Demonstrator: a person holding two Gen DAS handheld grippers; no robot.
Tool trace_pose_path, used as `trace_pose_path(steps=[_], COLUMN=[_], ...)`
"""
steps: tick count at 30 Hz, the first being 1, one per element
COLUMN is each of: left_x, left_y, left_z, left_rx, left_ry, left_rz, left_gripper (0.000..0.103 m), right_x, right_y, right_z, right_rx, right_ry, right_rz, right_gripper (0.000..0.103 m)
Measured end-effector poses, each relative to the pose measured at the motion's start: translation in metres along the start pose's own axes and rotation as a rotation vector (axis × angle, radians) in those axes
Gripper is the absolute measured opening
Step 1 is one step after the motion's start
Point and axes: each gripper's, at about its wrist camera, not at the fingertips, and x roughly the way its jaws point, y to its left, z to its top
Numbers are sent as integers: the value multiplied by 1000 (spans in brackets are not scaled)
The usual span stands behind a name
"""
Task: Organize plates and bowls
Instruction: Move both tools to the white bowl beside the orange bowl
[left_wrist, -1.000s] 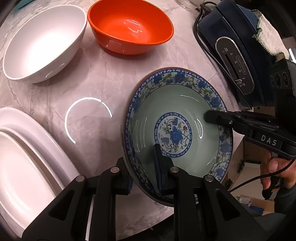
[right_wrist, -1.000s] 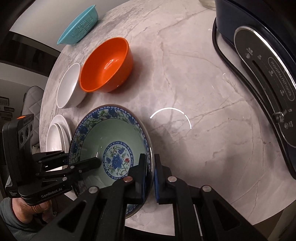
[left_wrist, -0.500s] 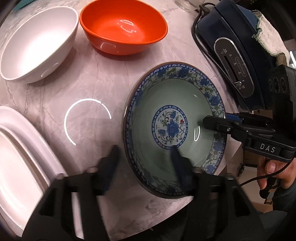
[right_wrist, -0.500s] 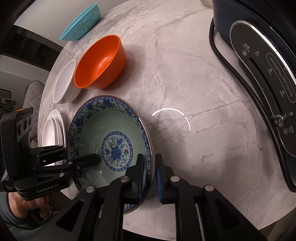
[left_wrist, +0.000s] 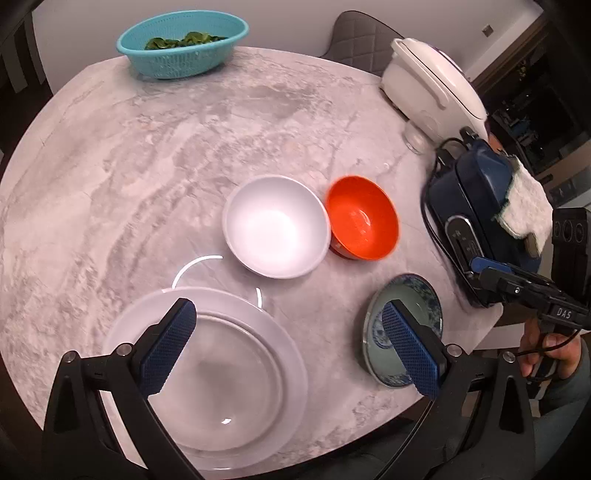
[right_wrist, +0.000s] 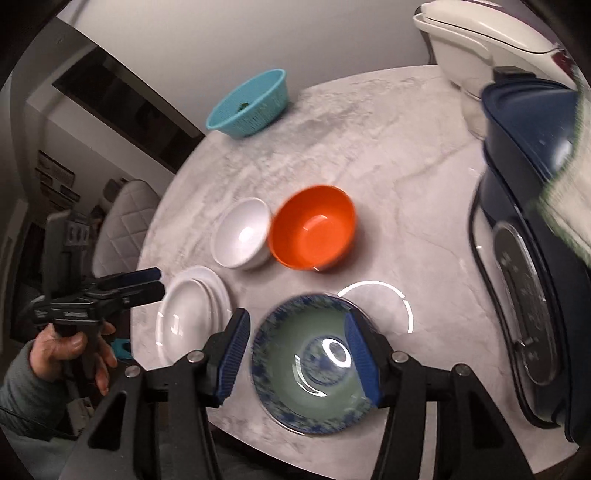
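A blue-patterned bowl (left_wrist: 413, 295) (right_wrist: 295, 354) sits on the marble table near its front edge. A white bowl (left_wrist: 275, 225) (right_wrist: 242, 234) and an orange bowl (left_wrist: 360, 218) (right_wrist: 314, 229) stand side by side behind it. Stacked white plates (left_wrist: 236, 362) (right_wrist: 188, 314) lie at the front left. My left gripper (left_wrist: 291, 347) is open and empty, raised over the plates and the patterned bowl. My right gripper (right_wrist: 301, 358) is open and empty above the patterned bowl; it also shows in the left wrist view (left_wrist: 491, 271).
A teal basket (left_wrist: 183, 42) (right_wrist: 251, 103) with greens stands at the far edge. A dark blue appliance (left_wrist: 476, 206) (right_wrist: 535, 206) with a cloth on it and a white cooker (left_wrist: 432, 85) (right_wrist: 480, 37) stand at the right.
Both grippers have let go of the patterned bowl's rim, opened wide and pulled up and back. The bowl now rests on the table.
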Motion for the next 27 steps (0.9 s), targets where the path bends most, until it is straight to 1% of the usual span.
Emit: trace_pose_path(steps=[1,3,5,7,9,12,15,17,20,24,27], left_x=[-2,-3,3,16,30,63,83,94,105,117,124], left_y=[11,35,55,68,74,71,72,72,71,71,72], left_z=[11,33,52,66,77,84,91,95,101,107,109], left_rx=[-8,-24,-3,27,77,155,218,257,301,340,366], left_ry=[16,42,58,85,115,165,207,225,246,267,276], left_rz=[5,19,-9,-20,-26,-39,-48,-66,-119,-133,-136], left_gripper=[102,102,102,100,100,100,100,100,100,100,99], right_x=[5,22,39,57,74,106,127,135,142,152,162], right_y=[6,12,22,38,50,59,59,57,55,47,47], right_z=[10,32,51,65,66,60,50,48,47,46,47], right_rx=[18,92,149,147,184,235,295,336,374,437,456], right_ry=[-3,23,22,45,82,157,195,200,184,174,173], right_rz=[20,65,98,105,92,58,15,-12,-47,-65,-84], right_gripper=[57,56,52,38,34,28,28,28,28,31,32])
